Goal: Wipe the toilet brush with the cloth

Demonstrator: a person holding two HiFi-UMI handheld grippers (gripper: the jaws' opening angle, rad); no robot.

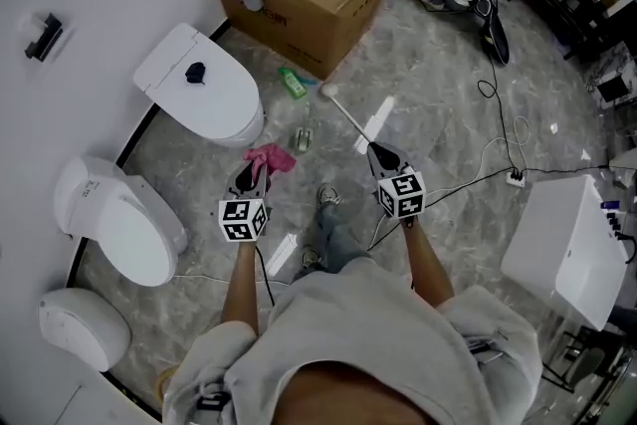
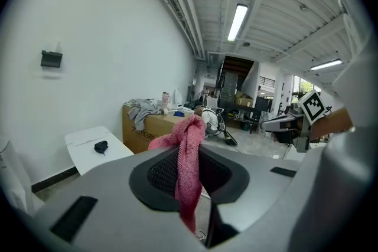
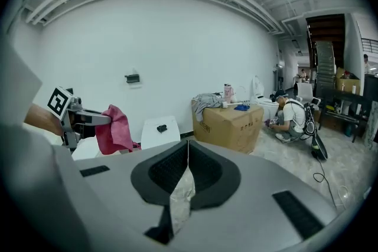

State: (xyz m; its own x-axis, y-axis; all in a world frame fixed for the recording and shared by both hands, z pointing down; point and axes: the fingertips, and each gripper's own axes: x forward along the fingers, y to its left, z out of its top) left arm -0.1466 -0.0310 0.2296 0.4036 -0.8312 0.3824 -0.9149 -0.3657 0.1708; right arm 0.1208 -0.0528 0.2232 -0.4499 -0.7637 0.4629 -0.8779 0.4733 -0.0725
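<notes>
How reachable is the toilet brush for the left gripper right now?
Probably reachable: the left gripper, shut on the cloth, hangs beside the toilet brush held in the right gripper, with nothing between them.

Head view overhead; hand-held gripper views toward box (image 1: 318,20)

Bright, even indoor light comes from ceiling tube lights (image 2: 237,22). The glossy floor (image 1: 438,144) carries pale glare patches. Both gripper views bulge like a fisheye, with black corners.
</notes>
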